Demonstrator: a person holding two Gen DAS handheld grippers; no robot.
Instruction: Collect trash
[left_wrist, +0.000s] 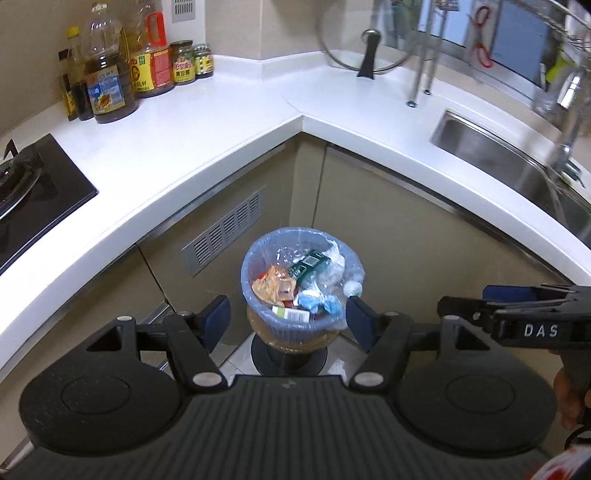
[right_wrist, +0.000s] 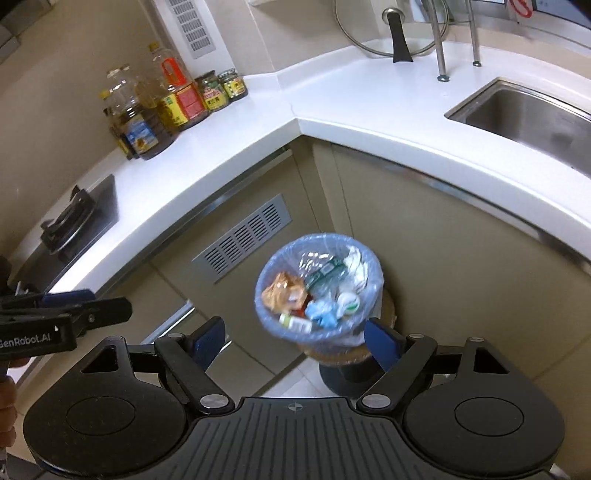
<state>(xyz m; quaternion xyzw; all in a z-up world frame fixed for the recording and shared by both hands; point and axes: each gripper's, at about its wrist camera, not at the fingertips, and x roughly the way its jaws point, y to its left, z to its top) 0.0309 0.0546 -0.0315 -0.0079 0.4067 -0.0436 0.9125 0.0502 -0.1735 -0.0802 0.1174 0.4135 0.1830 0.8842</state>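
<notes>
A small bin lined with a blue bag (left_wrist: 246, 275) stands on the floor in the corner of the cabinets. It is full of trash: an orange wrapper (left_wrist: 272, 284), a green-labelled bottle (left_wrist: 309, 264), a crumpled blue piece (left_wrist: 318, 301). My left gripper (left_wrist: 287, 317) hovers well above the bin, open, nothing between its blue pads. At that view's right edge the right gripper (left_wrist: 469, 300) shows from the side. In the right wrist view the bin (right_wrist: 261, 295) lies below my right gripper (right_wrist: 295, 336), open and empty, with the left gripper (right_wrist: 107, 301) at the left edge.
A white L-shaped countertop (left_wrist: 207, 122) wraps the corner. On it are oil bottles (left_wrist: 107, 85) and jars (left_wrist: 183, 62) at back left, a gas hob (left_wrist: 33, 184) on the left, a steel sink (left_wrist: 517, 158) on the right, and a glass lid (left_wrist: 365, 44). A vent grille (left_wrist: 225, 232) sits in the cabinet front.
</notes>
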